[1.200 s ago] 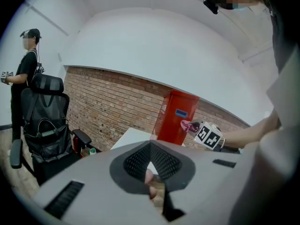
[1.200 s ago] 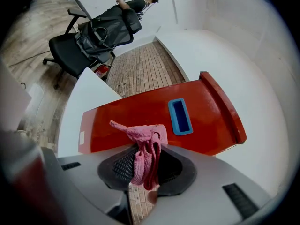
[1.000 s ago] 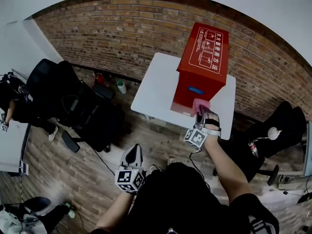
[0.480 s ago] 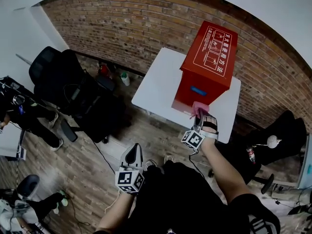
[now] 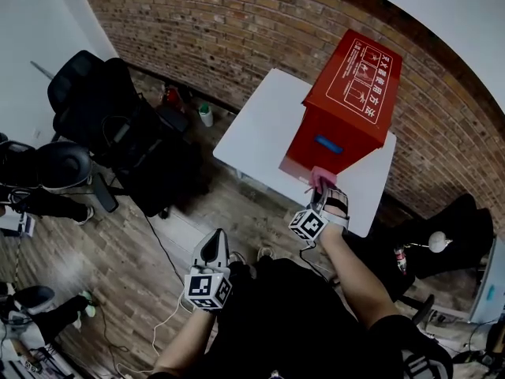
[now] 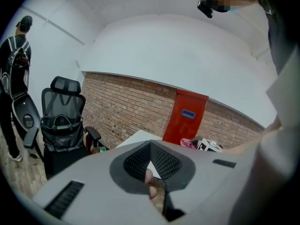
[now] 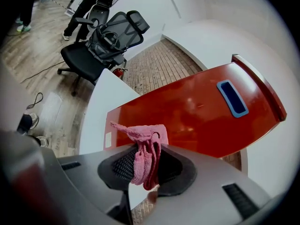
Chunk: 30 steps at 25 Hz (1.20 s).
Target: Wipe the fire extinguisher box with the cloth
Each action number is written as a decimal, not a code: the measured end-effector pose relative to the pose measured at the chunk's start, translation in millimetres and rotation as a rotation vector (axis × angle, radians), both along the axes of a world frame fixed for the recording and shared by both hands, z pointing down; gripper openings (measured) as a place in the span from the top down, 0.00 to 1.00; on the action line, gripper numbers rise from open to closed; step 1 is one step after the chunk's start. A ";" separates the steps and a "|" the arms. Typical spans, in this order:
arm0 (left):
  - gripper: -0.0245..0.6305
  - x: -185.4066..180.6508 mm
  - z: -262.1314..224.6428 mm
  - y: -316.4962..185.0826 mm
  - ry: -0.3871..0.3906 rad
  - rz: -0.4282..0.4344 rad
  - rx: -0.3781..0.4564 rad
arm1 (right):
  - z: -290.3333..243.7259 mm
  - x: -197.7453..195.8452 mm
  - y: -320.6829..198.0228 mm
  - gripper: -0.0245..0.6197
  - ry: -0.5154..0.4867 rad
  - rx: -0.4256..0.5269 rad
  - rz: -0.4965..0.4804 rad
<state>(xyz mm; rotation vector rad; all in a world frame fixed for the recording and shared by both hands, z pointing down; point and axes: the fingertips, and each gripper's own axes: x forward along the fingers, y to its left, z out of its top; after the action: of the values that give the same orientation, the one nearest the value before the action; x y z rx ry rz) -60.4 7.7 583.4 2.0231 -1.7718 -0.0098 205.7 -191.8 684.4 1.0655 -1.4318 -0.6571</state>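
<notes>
**Item: fire extinguisher box**. Red, stands upright on the white table near the brick wall. Long axis vertical. The front face, with its blue inset, points toward the person; the sloped lid with white printing is on top.

**Item: cloth**. Pink and bunched, pinched between the jaws of the right gripper. Its free end is at the lower part of the box front, touching it or just short of it.

**Item: left gripper**. Jaws pressed together with nothing between them. It hangs low at the person's side, well apart from the table.

**Progress.** Wiping looks under way on the lower front face. No streak or sheen marks out what is already cleaned, so the finished share cannot be told. The upper front, lid and sides probably remain.
</notes>
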 end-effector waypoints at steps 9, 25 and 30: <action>0.93 9.6 6.2 -4.6 0.007 -0.003 -0.001 | 30.8 1.5 0.6 0.81 0.024 -0.053 -0.014; 0.93 16.0 23.6 1.0 0.003 -0.041 -0.039 | 96.9 -2.3 -1.6 0.81 0.008 -0.178 -0.015; 0.93 13.2 24.4 1.8 -0.004 -0.053 -0.042 | 117.1 -3.1 -0.3 0.81 0.006 -0.221 -0.010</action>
<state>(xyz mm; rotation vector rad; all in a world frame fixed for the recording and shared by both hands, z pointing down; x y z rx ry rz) -47.3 9.6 607.8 1.9474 -1.8131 0.0154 202.6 -192.1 801.6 0.8832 -1.4687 -0.4958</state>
